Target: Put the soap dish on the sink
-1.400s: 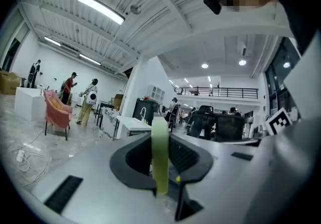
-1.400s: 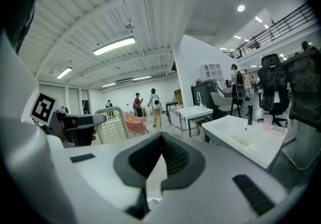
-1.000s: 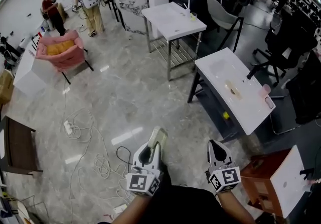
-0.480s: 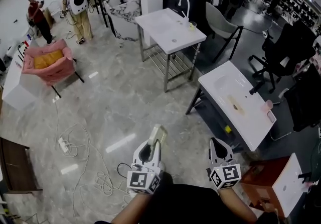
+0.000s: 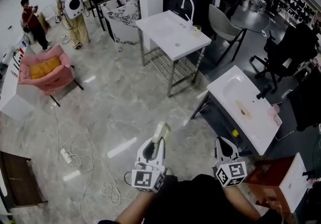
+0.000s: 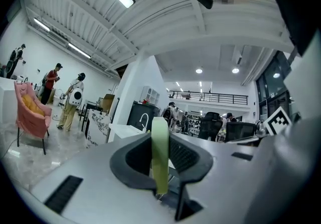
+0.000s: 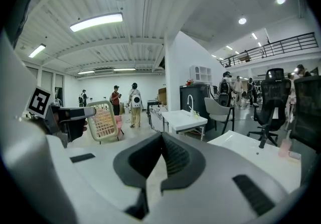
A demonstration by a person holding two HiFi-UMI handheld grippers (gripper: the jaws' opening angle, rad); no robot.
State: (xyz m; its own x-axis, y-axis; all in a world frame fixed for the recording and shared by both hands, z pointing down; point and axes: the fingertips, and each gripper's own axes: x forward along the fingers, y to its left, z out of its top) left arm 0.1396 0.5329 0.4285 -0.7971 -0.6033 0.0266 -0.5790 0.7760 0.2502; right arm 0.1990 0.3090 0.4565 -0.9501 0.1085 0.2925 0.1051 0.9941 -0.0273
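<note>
Soap dish (image 5: pixel 161 131), pale green and slotted, is clamped in the left claw (image 5: pixel 159 140), out over open floor. The right claw (image 5: pixel 224 143) is level with it, jaws together on nothing.

The floor (image 5: pixel 125 97) is polished grey marble with loose cables (image 5: pixel 83 155) to the left of the left claw. Ahead and to the right of the right claw is a white sink (image 5: pixel 228 87) on dark legs with a black tap (image 5: pixel 263 92). Farther ahead of both claws is a second sink (image 5: pixel 168 29) on a steel frame. A pink armchair (image 5: pixel 45 70) sits well off to the left, with two people (image 5: pixel 70 9) beyond it.

The person's arms are cut off at the bottom edge. A small pink thing (image 5: pixel 274 110) and a yellowish mark on the nearer sink are too small to name. The back end of the dish is hidden between the pads.

The dish stands on edge, its long axis running forward past the claw tips. From its own claw it shows only as a thin upright strip (image 6: pixel 160 157). Its slotted face (image 7: pixel 104 120) is turned toward the right claw.
</note>
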